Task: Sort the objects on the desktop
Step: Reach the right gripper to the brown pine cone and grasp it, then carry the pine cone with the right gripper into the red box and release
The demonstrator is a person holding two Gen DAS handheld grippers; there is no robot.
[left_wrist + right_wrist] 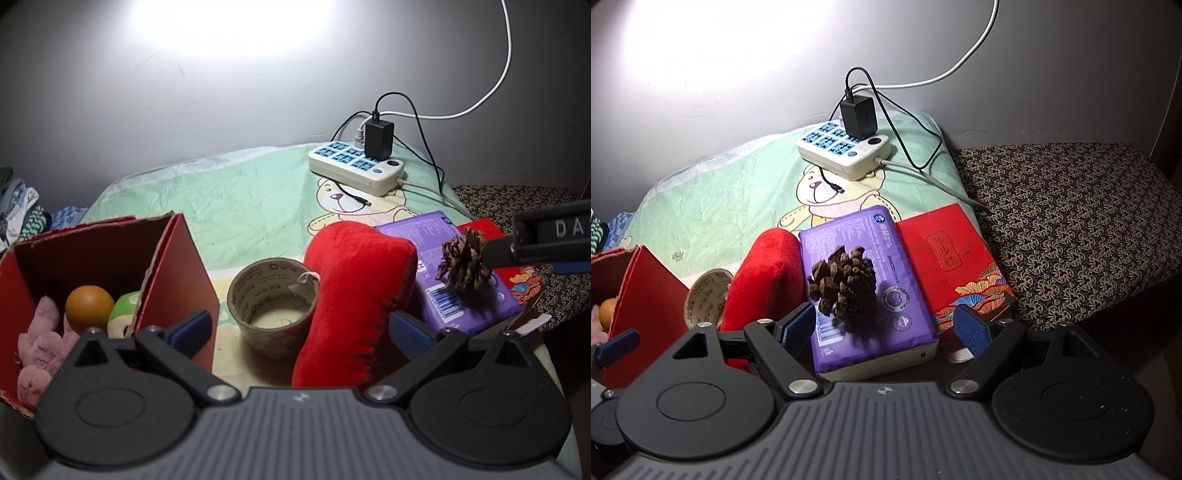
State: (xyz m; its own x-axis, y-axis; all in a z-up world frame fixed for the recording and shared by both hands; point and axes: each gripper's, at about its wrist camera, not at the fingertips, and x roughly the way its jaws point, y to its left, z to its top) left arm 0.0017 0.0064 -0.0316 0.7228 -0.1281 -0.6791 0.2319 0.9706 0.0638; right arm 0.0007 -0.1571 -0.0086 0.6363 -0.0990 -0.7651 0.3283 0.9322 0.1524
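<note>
Each gripper is built alike: a grey ribbed housing flanked by two black round discs, black linkage arms pinned with silver screws, and blue-padded fingers (192,326) set just ahead of the screws.

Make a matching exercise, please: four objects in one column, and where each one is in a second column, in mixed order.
Objects:
1. pine cone
2. orange ball
3. black charger
4. tape roll

Places:
a. plugged into the white power strip
b. on the purple tissue pack
c. on the cloth, between the red box and the red plush
d. inside the red box

Pairs: 1-b, 2-d, 3-a, 4-c
</note>
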